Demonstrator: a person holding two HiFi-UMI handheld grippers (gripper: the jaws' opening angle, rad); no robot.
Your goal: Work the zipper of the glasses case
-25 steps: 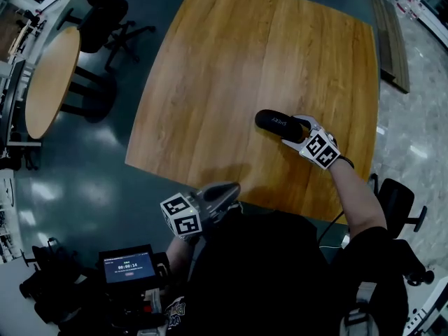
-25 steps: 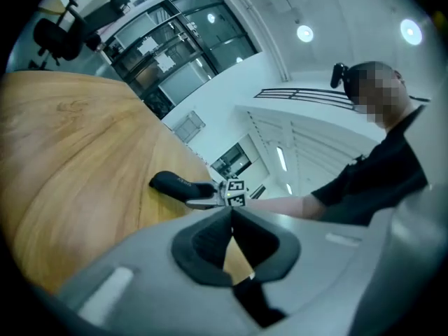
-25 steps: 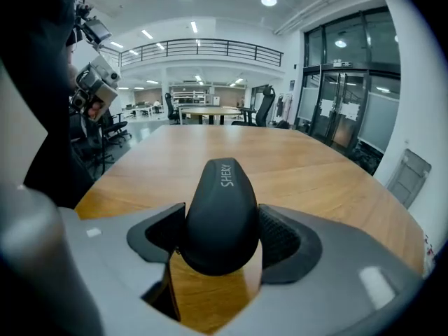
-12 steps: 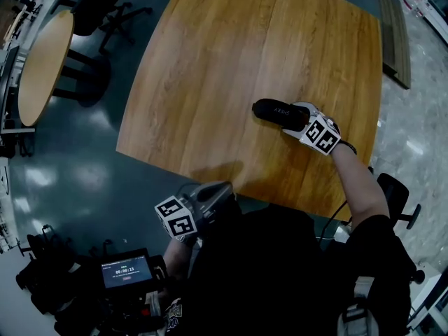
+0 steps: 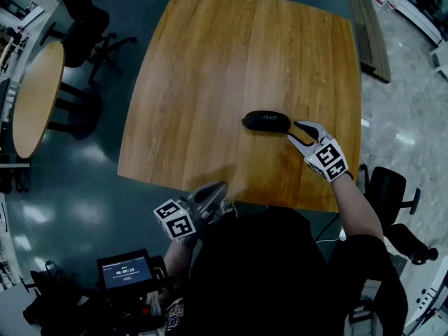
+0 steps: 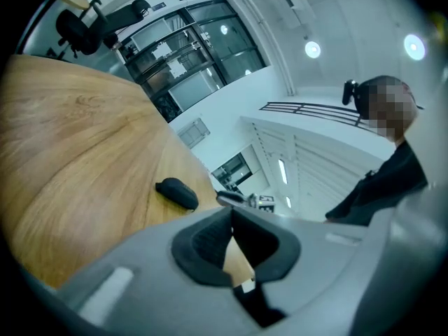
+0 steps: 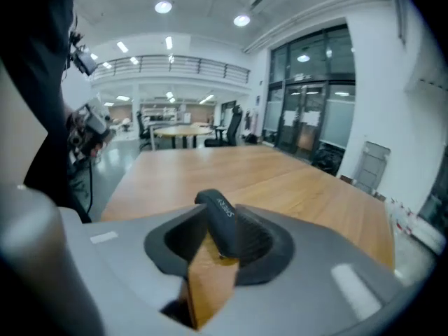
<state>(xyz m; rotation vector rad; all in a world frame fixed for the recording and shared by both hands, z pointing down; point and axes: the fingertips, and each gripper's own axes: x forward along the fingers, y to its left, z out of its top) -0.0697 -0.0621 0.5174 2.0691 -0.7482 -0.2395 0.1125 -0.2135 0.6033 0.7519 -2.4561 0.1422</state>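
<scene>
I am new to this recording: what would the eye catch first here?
A black glasses case lies alone on the wooden table, near its right edge. The right gripper points at the case's end, its jaws closing just short of it; the left gripper hangs shut off the table.

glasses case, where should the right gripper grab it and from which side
Probably its rounded end nearest the right gripper, pinched across the narrow width, coming in along the long axis: the glasses case lies flat, that end pointing at the closing jaws, which press nothing yet.
</scene>
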